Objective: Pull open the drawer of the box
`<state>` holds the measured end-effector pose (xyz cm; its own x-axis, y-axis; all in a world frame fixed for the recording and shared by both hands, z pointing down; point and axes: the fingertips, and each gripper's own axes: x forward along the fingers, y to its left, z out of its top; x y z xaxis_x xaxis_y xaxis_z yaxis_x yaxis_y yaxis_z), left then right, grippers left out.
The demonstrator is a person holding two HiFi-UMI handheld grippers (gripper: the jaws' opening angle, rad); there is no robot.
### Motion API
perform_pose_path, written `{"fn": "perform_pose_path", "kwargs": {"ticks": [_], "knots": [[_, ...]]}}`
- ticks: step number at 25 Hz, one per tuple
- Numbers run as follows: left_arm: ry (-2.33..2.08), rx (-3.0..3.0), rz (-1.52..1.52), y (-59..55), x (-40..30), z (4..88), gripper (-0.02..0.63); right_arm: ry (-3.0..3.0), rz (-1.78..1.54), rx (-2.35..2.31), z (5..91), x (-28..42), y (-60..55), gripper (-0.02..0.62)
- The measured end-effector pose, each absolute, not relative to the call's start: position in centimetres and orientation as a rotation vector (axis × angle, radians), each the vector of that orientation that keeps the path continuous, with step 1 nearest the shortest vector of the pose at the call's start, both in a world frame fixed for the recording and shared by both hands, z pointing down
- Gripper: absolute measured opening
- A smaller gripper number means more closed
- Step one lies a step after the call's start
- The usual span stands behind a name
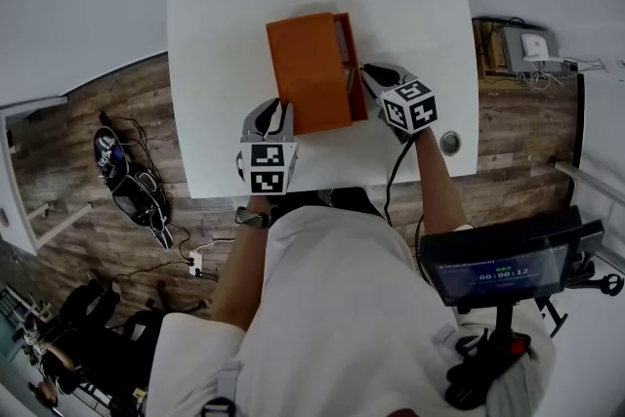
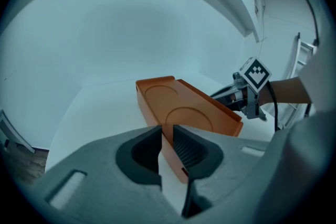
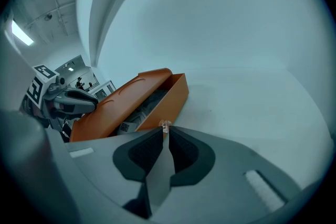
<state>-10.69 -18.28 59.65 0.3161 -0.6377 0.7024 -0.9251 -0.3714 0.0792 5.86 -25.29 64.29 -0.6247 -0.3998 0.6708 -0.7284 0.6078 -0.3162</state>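
An orange box (image 1: pixel 305 73) lies flat in the middle of the white table (image 1: pixel 220 34). Its drawer (image 1: pixel 353 63) sticks out a little on the right side, and papers and dark items show inside the drawer (image 3: pixel 157 99). My right gripper (image 1: pixel 369 75) is at the drawer's front, its jaws shut on a small pale pull tab (image 3: pixel 165 125). My left gripper (image 1: pixel 274 113) is at the box's near left corner. In the left gripper view its jaws (image 2: pixel 167 132) stand close together with the box's orange corner edge (image 2: pixel 176 162) between them.
A round grommet (image 1: pixel 449 143) sits in the table near the right edge. A screen with a timer (image 1: pixel 500 271) stands at the lower right. Cables and gear (image 1: pixel 132 186) lie on the wooden floor at the left. A grey box (image 1: pixel 527 47) lies on the floor at the right.
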Motion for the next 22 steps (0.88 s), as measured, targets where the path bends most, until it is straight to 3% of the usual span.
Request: {"fn": "perform_pose_path", "kwargs": {"ticks": [22], "knots": [[-1.378,2.112,0.804,-18.5,-10.8,59.9,0.072,-2.250,0.826,0.986,64.5,8.9,-25.9,0.032]]}}
